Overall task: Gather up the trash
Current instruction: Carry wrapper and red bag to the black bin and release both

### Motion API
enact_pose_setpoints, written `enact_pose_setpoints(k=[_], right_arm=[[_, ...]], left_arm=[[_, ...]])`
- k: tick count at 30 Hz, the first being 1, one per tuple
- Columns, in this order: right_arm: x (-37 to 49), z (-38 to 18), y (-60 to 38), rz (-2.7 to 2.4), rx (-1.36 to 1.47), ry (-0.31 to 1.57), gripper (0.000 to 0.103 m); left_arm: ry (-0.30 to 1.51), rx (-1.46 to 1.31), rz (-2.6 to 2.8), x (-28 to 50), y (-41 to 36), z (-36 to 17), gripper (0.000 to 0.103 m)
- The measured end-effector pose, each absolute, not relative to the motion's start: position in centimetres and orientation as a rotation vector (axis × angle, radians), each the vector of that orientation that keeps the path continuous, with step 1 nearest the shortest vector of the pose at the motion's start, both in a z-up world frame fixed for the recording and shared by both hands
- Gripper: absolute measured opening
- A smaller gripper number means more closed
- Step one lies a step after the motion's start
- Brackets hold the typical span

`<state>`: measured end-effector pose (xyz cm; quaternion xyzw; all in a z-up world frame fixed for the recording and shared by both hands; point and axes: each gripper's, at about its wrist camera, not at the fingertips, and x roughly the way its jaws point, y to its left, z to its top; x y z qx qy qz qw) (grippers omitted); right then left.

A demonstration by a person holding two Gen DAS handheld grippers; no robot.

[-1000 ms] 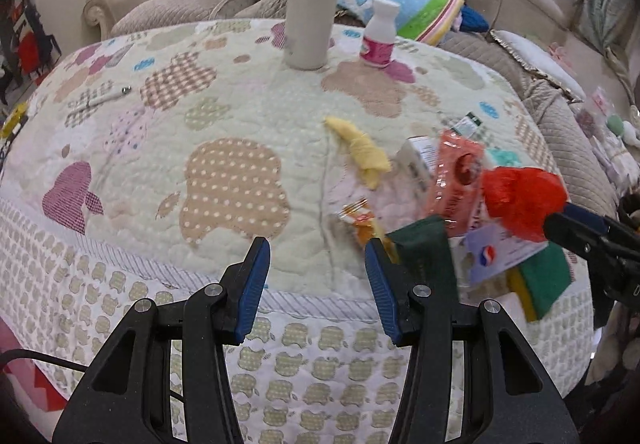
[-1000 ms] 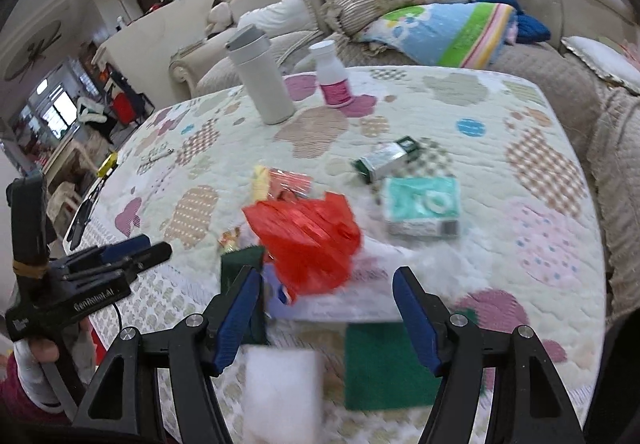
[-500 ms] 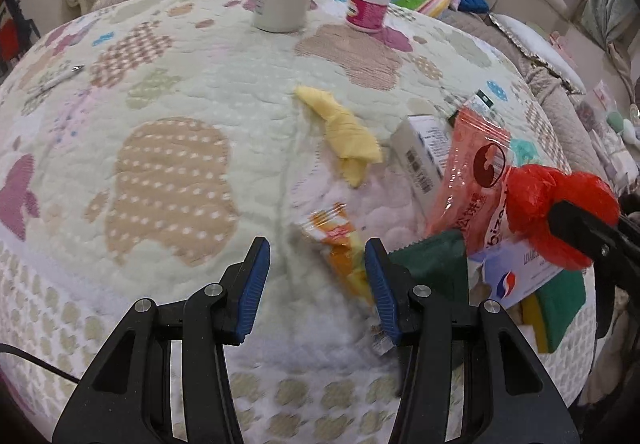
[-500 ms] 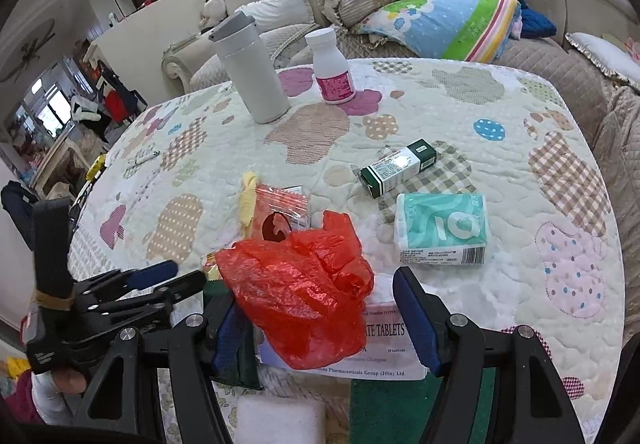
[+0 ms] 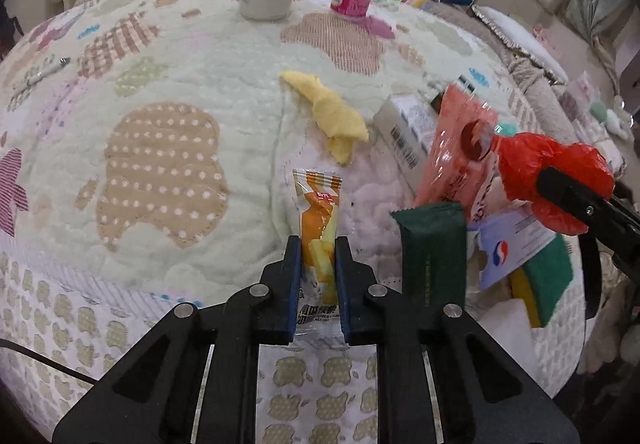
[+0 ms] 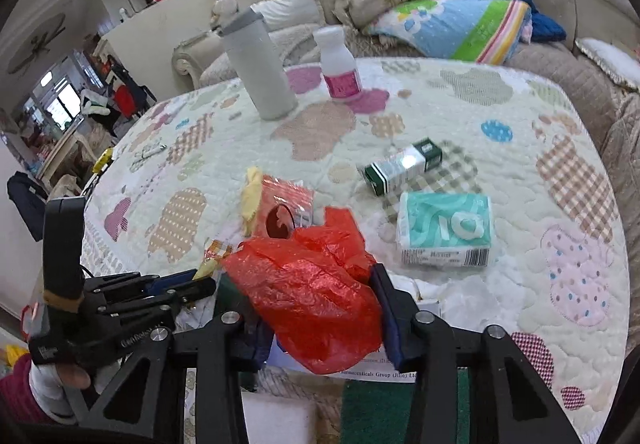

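An orange snack wrapper (image 5: 318, 200) lies on the quilted table cover (image 5: 160, 148), and my left gripper (image 5: 318, 248) is shut on its near end. The left gripper (image 6: 176, 284) also shows at the lower left of the right wrist view. A crumpled red plastic bag (image 6: 316, 296) fills the space between the jaws of my right gripper (image 6: 314, 284). Those jaws are closing and the pads press the bag's sides. The bag hides the left fingertip. In the left wrist view the right gripper (image 5: 568, 196) holds the red bag (image 5: 532, 160) at the right.
A yellow crumpled paper (image 5: 332, 116), a pink snack packet (image 5: 456, 148), a dark green wrapper (image 5: 434, 248), a leaflet (image 5: 512, 248) and a green sponge (image 5: 548, 280) lie nearby. Farther back are a tissue pack (image 6: 444, 232), a green-white box (image 6: 402, 164), a grey flask (image 6: 260, 64) and a white bottle (image 6: 340, 64).
My left gripper came down and forward over the orange wrapper and shut on it. My right gripper's jaws narrowed onto the red bag.
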<state>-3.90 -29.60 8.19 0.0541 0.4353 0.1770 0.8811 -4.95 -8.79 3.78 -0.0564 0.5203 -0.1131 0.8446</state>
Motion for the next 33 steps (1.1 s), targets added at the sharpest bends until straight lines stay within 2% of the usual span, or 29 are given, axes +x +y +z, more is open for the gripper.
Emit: enact_pose_setpoints(k=[12, 33], right_arm=[[-6.5, 12.8, -33.1, 0.374, 0.216, 0.789, 0.037], [-13.6, 14.8, -44.1, 0.155, 0.259, 0.730, 0.037]], left_arm=[[0.942, -0.119, -0.352, -7.2, -11.6, 11.0, 0.013], [0.873, 0.026, -0.569, -10.7, -26.3, 15.1, 0.013]])
